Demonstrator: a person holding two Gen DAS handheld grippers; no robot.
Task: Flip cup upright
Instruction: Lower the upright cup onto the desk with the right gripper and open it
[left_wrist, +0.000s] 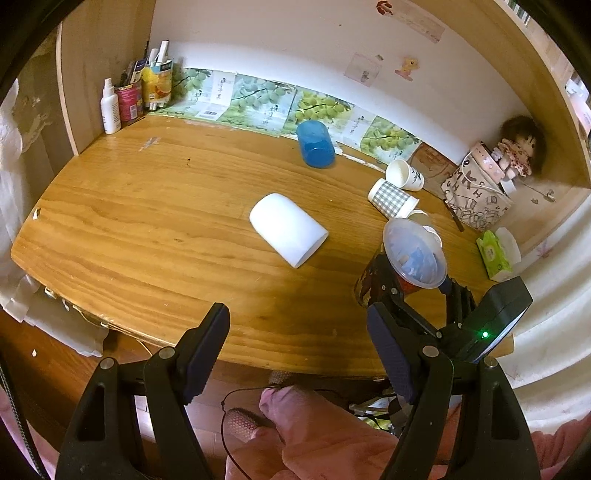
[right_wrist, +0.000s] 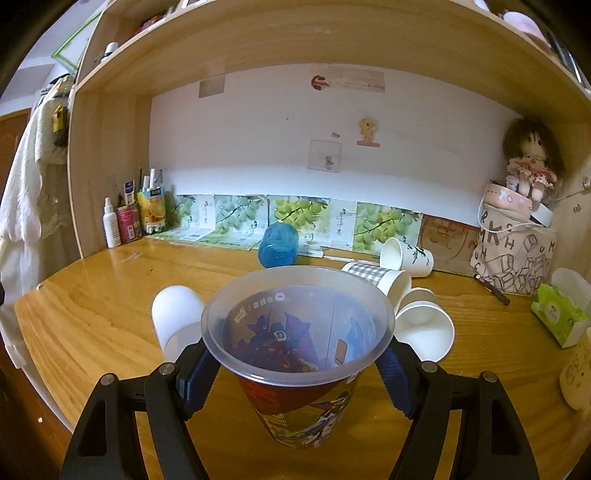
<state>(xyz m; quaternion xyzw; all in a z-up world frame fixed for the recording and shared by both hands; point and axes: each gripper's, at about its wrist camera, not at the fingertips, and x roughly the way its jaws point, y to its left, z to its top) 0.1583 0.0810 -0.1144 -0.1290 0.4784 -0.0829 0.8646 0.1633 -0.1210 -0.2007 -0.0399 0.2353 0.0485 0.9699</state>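
Note:
A clear plastic cup with a red and blue printed sleeve (right_wrist: 297, 350) stands upright between my right gripper's fingers (right_wrist: 297, 373), which are shut on its sides just above the desk. In the left wrist view the same cup (left_wrist: 410, 258) shows at the right with the right gripper behind it. My left gripper (left_wrist: 299, 350) is open and empty, hovering over the desk's front edge. A white cup (left_wrist: 288, 229) lies on its side in the middle of the desk.
A blue cup (left_wrist: 316, 144) lies on its side near the back. Several paper cups (left_wrist: 395, 192) lie tipped at the right. Bottles and pens (left_wrist: 136, 92) stand back left. A printed bag with a doll (left_wrist: 480, 192) and a tissue pack (left_wrist: 496, 254) sit right.

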